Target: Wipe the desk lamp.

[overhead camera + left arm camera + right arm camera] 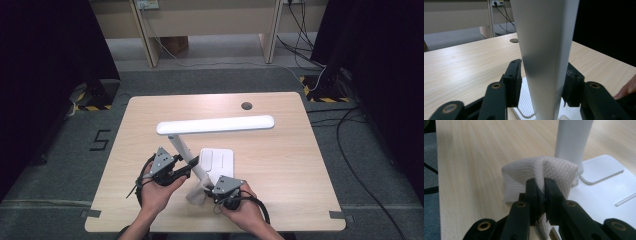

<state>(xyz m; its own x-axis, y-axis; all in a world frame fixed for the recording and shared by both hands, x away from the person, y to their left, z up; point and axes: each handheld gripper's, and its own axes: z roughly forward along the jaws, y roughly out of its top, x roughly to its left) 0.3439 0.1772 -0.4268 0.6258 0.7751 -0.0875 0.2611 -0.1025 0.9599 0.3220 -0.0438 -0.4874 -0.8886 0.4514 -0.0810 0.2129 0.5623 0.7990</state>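
Left gripper (541,82) straddles the slanted white stem (545,50) of the desk lamp (215,125), a pad against each side, apparently clamped on it, though the contact on the far side is partly hidden behind the stem. Right gripper (541,192) pinches a pale woven cloth (524,177) between closed jaws, just beside the foot of the stem and over the lamp's white base (604,192) (its far end is cut off by the frame). On the grey floor left of the wooden table (280,165), a painted "5" (100,140) is readable. Hands sit at the table's near edge.
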